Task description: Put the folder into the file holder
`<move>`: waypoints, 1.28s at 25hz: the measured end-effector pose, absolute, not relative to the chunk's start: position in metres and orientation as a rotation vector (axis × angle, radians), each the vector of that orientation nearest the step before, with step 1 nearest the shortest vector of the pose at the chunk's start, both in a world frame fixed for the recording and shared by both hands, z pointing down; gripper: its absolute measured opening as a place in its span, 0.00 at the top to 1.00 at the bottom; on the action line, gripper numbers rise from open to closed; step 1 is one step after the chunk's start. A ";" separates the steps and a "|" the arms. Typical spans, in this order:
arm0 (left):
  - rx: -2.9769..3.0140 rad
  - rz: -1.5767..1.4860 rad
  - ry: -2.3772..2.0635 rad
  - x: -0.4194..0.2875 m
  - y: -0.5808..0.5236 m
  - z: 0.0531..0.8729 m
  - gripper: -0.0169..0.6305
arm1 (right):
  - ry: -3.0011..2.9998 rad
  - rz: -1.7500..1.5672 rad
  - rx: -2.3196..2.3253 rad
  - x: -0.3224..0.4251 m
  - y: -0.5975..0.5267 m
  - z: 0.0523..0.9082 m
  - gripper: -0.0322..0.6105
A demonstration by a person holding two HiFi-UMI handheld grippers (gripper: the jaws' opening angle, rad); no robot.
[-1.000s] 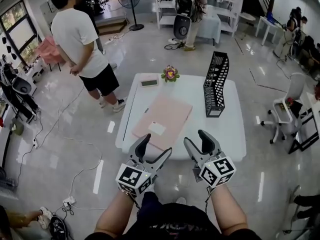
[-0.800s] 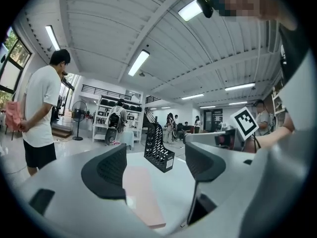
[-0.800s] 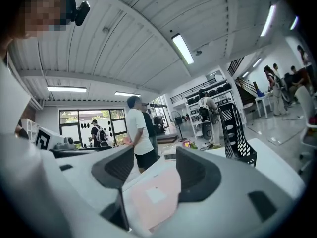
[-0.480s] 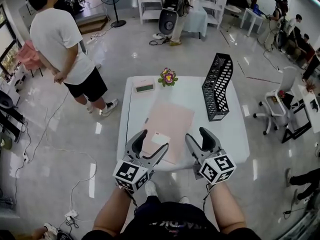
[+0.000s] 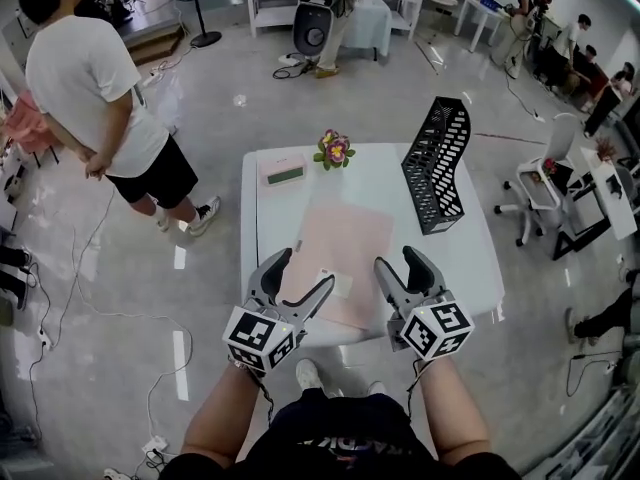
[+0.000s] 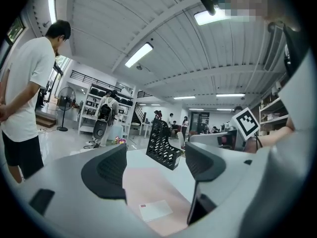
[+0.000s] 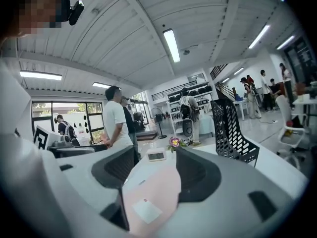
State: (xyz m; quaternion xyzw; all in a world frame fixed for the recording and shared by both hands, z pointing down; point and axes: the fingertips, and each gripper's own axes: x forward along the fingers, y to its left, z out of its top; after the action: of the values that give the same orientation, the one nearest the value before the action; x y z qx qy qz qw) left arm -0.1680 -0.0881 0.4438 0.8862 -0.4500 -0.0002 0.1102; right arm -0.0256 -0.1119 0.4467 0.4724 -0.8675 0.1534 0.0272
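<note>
A pink folder (image 5: 341,253) with a white label lies flat on the white table (image 5: 470,258); it also shows between the jaws as the folder (image 6: 153,187) and the folder (image 7: 151,195). The black mesh file holder (image 5: 437,163) stands at the table's back right, also seen as the holder (image 6: 163,144) and the holder (image 7: 234,128). My left gripper (image 5: 298,276) hovers open at the folder's near left corner. My right gripper (image 5: 402,266) hovers open at its near right edge. Nothing sits between either pair of jaws.
A small pink clock (image 5: 285,172) and a flower pot (image 5: 336,149) stand at the table's far edge. A person in a white shirt (image 5: 95,78) stands left of the table. An office chair (image 5: 540,183) is to the right. Cables lie on the floor.
Both grippers have moved forward over the table's near edge toward the folder. The view has shifted closer to the table.
</note>
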 end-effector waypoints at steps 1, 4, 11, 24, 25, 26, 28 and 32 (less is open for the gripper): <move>2.608 0.002 -1.311 -0.171 -0.090 0.444 0.42 | -2.667 0.474 1.470 -0.028 -0.112 0.447 0.56; 2.613 0.010 -1.284 -0.179 -0.094 0.447 0.42 | -2.639 0.473 1.494 -0.034 -0.112 0.449 0.56; 2.620 0.030 -1.253 -0.190 -0.102 0.450 0.42 | -2.602 0.492 1.522 -0.041 -0.112 0.456 0.56; 2.561 0.110 -1.228 -0.190 -0.137 0.478 0.41 | -2.543 0.609 1.500 -0.035 -0.147 0.495 0.50; 2.551 0.122 -1.228 -0.190 -0.141 0.481 0.41 | -2.538 0.628 1.499 -0.033 -0.151 0.499 0.50; 2.540 0.133 -1.229 -0.190 -0.146 0.484 0.41 | -2.532 0.650 1.499 -0.031 -0.156 0.504 0.50; 2.520 0.153 -1.233 -0.188 -0.159 0.491 0.41 | -2.518 0.689 1.500 -0.026 -0.168 0.513 0.50; 2.478 0.203 -1.229 -0.185 -0.183 0.512 0.41 | -2.480 0.773 1.502 -0.015 -0.189 0.538 0.50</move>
State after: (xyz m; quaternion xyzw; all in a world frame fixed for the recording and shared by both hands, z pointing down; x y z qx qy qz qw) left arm -0.1855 -0.1826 0.5120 0.8784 -0.4356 0.0720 0.1829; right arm -0.0151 -0.1895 0.5380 0.4994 -0.8244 0.2571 0.0703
